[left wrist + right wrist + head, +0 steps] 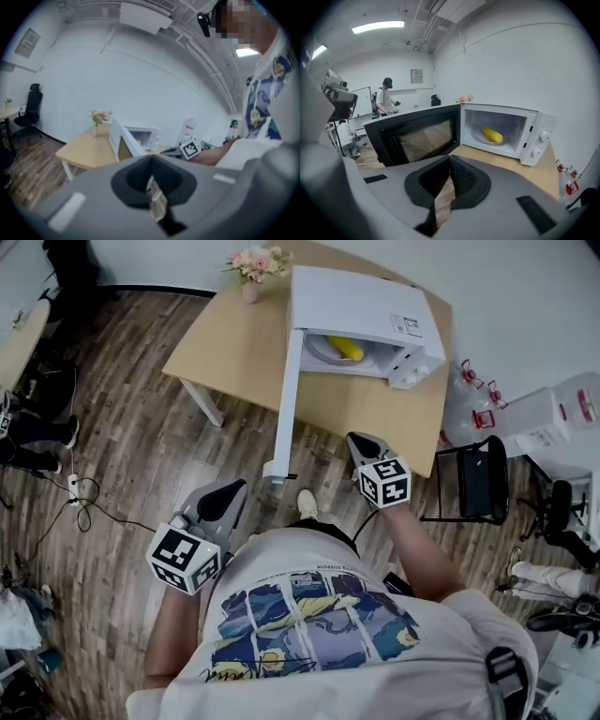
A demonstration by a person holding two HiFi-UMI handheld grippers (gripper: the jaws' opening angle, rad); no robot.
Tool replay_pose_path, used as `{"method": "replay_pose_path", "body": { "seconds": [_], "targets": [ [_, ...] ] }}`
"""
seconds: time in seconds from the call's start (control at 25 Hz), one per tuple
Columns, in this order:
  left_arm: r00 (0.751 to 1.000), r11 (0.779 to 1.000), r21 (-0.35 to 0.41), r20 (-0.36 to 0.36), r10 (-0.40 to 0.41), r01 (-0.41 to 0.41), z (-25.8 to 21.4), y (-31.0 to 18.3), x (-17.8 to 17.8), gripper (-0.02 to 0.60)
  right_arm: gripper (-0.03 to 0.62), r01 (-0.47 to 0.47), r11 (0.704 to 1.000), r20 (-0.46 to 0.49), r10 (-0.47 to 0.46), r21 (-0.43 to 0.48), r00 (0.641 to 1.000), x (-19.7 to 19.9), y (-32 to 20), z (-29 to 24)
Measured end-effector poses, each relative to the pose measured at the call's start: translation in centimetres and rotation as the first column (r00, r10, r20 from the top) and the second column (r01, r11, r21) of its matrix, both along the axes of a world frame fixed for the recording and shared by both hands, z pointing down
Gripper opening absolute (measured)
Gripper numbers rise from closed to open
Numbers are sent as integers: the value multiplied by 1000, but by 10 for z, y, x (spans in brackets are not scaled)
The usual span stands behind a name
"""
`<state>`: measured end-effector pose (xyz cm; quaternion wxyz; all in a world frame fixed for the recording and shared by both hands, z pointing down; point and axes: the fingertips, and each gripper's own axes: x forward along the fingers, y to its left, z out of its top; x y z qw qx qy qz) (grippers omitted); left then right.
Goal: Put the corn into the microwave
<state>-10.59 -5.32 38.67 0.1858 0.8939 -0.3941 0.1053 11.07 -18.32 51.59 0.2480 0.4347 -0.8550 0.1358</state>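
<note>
The yellow corn lies on the glass plate inside the white microwave, whose door hangs wide open toward me. In the right gripper view the corn rests in the lit cavity beyond the dark door. My right gripper is shut with nothing in it, held short of the table's near edge, well back from the microwave. My left gripper hovers over the floor to the left of the door, jaws together and empty. Both tips, the left gripper and the right gripper, show closed jaws.
The wooden table carries a small vase of pink flowers at its far left. A black chair and white containers stand to the right. Cables lie on the wood floor at left. A person stands in the room's background.
</note>
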Motion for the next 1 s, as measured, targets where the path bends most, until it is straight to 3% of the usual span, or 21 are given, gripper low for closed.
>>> {"method": "replay_pose_path", "body": {
  "seconds": [0.56, 1.0],
  "targets": [
    [999, 998, -38, -5, 42, -42, 29, 87, -36, 9, 11, 6, 999, 107, -10, 35, 994, -51, 117, -35],
    [993, 992, -28, -28, 119, -120, 33, 105, -26, 9, 9, 26, 999, 126, -30, 35, 992, -69, 164, -47]
  ]
}}
